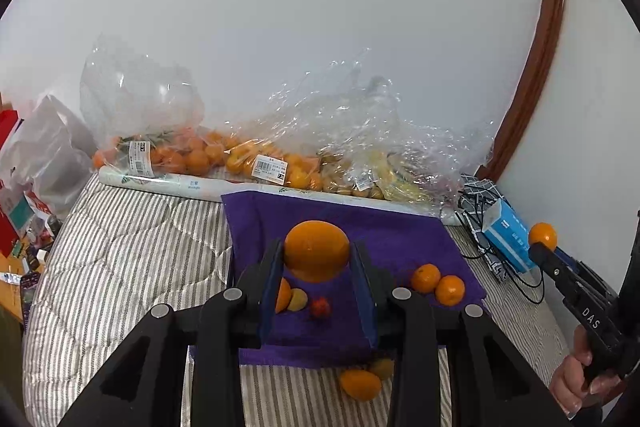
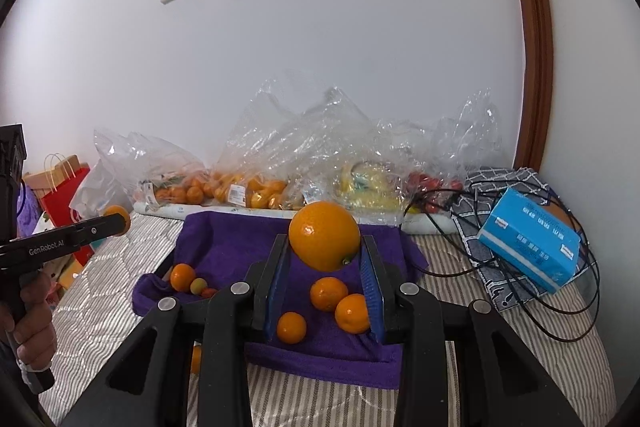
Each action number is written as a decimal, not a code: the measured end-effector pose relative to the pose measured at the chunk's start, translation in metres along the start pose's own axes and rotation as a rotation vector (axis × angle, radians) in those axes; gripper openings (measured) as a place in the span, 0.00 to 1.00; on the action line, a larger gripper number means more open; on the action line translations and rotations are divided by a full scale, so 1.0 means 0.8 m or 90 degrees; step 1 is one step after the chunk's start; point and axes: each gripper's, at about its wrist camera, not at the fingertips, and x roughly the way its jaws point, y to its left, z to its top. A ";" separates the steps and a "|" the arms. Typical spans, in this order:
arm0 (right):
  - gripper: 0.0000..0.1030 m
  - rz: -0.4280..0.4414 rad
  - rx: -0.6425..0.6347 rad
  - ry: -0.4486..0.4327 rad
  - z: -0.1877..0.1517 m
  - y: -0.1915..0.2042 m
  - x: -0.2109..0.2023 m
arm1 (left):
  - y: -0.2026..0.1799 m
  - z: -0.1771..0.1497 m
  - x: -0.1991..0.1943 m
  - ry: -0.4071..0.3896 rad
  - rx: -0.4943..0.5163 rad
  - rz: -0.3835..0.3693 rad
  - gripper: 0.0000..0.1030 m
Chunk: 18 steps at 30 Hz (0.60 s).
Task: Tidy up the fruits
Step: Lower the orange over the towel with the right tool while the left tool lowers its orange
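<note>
Left gripper (image 1: 316, 257) has its jaws clamped on an orange (image 1: 317, 251) above the purple cloth (image 1: 400, 231). Right gripper (image 2: 325, 259) is gripping another orange (image 2: 324, 235), same deal.

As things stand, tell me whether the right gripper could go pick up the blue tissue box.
Probably not yet. The right gripper is shut on a large orange, so it has no free grip. The blue tissue box lies uncovered on its right, atop black cables.

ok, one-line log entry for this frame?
left gripper: shut on orange | right gripper: shut on second orange | both above purple cloth | loose fruit on cloth
</note>
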 end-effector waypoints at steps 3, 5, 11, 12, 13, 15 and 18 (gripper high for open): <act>0.33 -0.002 0.002 0.008 -0.001 -0.005 0.015 | 0.008 0.002 0.012 0.003 -0.011 -0.001 0.31; 0.33 -0.002 0.005 0.013 -0.002 -0.008 0.023 | 0.012 0.003 0.020 0.007 -0.017 0.000 0.31; 0.33 -0.003 0.019 0.035 -0.006 -0.022 0.061 | 0.026 0.002 0.051 0.031 -0.038 0.004 0.31; 0.33 -0.004 0.021 0.040 -0.007 -0.024 0.069 | 0.027 0.002 0.057 0.035 -0.039 0.006 0.31; 0.33 -0.005 0.021 0.042 -0.007 -0.026 0.073 | 0.028 0.002 0.060 0.038 -0.039 0.007 0.31; 0.33 -0.010 0.021 0.047 -0.009 -0.030 0.086 | 0.028 0.002 0.071 0.044 -0.036 0.007 0.31; 0.33 -0.008 0.023 0.057 -0.012 -0.033 0.104 | 0.028 0.003 0.086 0.054 -0.035 0.008 0.31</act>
